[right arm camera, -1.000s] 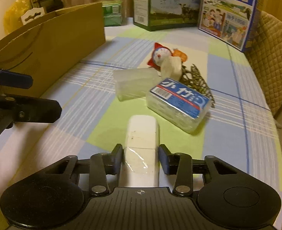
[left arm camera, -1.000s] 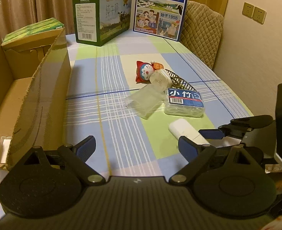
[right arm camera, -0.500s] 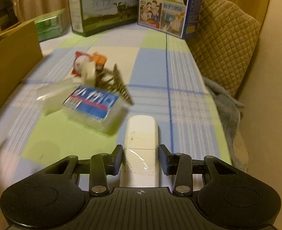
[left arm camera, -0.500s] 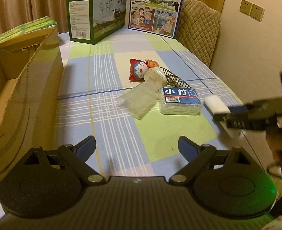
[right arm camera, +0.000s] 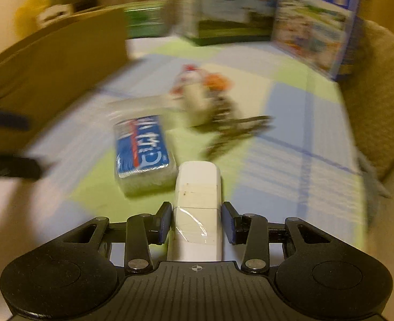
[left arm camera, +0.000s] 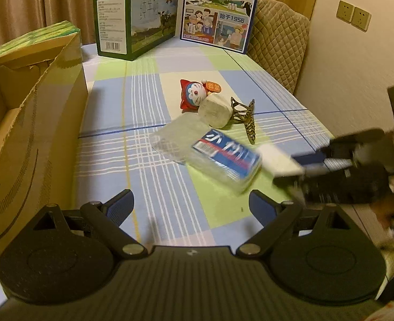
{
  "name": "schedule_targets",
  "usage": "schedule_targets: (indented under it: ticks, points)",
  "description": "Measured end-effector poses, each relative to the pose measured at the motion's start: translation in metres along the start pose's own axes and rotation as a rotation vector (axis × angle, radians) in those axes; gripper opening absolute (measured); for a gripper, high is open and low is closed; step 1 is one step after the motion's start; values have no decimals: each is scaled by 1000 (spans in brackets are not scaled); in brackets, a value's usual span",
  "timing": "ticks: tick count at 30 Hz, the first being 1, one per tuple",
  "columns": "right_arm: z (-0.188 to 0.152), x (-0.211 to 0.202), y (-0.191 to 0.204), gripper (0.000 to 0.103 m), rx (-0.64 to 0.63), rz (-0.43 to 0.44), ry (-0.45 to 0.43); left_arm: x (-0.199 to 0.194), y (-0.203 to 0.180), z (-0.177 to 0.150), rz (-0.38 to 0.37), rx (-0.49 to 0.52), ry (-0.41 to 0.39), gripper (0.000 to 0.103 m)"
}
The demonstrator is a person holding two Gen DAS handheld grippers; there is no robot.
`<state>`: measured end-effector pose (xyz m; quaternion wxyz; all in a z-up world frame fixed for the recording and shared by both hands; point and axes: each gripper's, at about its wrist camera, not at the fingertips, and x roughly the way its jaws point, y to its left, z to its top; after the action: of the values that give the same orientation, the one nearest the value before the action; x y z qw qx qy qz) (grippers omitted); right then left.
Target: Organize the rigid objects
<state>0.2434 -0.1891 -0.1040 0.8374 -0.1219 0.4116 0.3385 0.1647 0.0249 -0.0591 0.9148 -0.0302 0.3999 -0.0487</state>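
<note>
My right gripper [right arm camera: 197, 223] is shut on a white bar [right arm camera: 198, 187] that sticks out ahead of the fingers. In the left wrist view that white bar [left arm camera: 280, 160] has its tip at the right end of a blue-labelled clear box [left arm camera: 225, 161]; blur hides whether they touch. The blue-labelled box [right arm camera: 143, 147] lies skewed on the checked cloth. Behind it lie a clear plastic case [left arm camera: 175, 139], a pale block [left arm camera: 215, 111], a Doraemon figure [left arm camera: 194, 93] and a brass wire holder [left arm camera: 245, 117]. My left gripper [left arm camera: 191, 204] is open over the cloth, holding nothing.
An open cardboard box [left arm camera: 36, 123] stands along the left of the table. A green milk carton [left arm camera: 132, 18] and a blue milk carton [left arm camera: 221, 8] stand at the far end. A quilted chair [left arm camera: 277, 45] is at the right. Bare cloth [left arm camera: 148, 187] lies in front of my left gripper.
My right gripper swung right with the white bar, then back left to the blue-labelled box. That box has turned and slid nearer. The left gripper has stayed open and nearly still.
</note>
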Motion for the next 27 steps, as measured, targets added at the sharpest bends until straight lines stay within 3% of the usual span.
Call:
schedule_targets:
  ticks: [3,9,15,21,23,27]
  points:
    - [-5,-3,19,37,-18,76,12,2,1,-1,2,-7,1,91]
    - [-8,-2,14,37,122,-77,27,16,-8,4,-5,-7,-3,91]
    - [-10,-5,-2,37,186,-116,7,38,-23,17,-19,-14,-7,89]
    - [-12,-7,-4,38,207,-114,-13,64,-34,22,29,15,36,70]
    - [-13,-8,-4,38,210,-110,-21,67,-34,20,42,27,45,59]
    - [-15,-9,-3,41,216,-102,-31,59,-34,13,35,45,47,53]
